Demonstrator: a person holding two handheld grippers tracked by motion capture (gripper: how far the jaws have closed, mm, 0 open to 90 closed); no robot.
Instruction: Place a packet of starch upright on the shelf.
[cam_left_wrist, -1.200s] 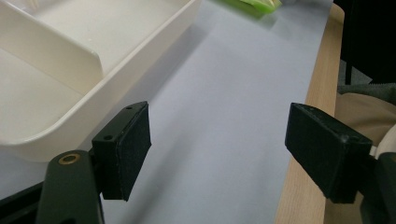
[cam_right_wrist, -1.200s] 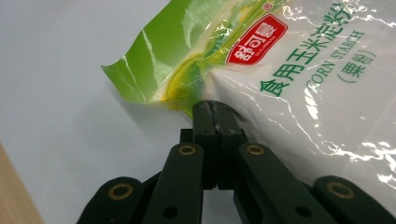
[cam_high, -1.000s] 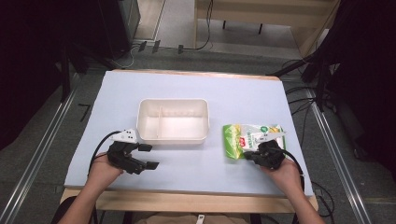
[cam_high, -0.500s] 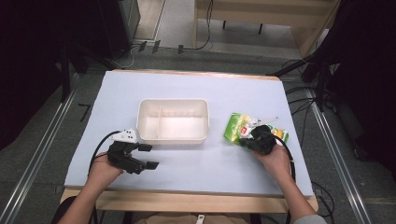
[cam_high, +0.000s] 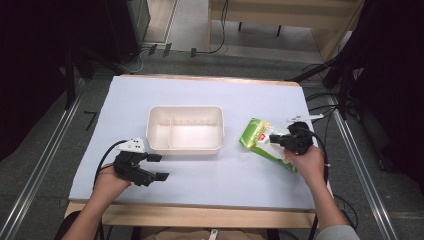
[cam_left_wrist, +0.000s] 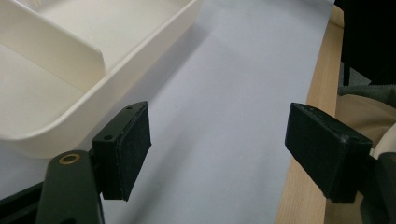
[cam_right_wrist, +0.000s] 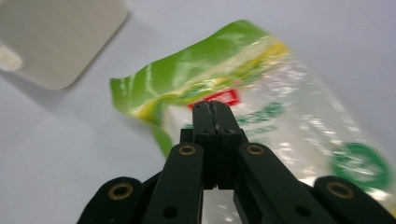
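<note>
A green and clear snack bag (cam_high: 259, 138) lies tilted to the right of the white two-compartment tray (cam_high: 185, 108). My right gripper (cam_high: 274, 137) is shut on the bag, and in the right gripper view its jaws (cam_right_wrist: 214, 110) press together on the bag's film (cam_right_wrist: 261, 79) near a red label. By the tray's front left corner my left gripper (cam_high: 159, 167) rests on the table, open. In the left gripper view its pads (cam_left_wrist: 136, 140) stand wide apart with nothing between them, and the tray wall (cam_left_wrist: 140, 51) is just to their left.
A pale blue mat (cam_high: 225, 175) covers the table, with a wooden edge (cam_high: 200, 212) along the near side. Cables (cam_high: 320, 100) trail off the right side, and metal rails run along both sides of the table.
My right gripper has moved away from the person and slightly left, and the bag has turned and shifted with it toward the tray. The left gripper has not moved.
</note>
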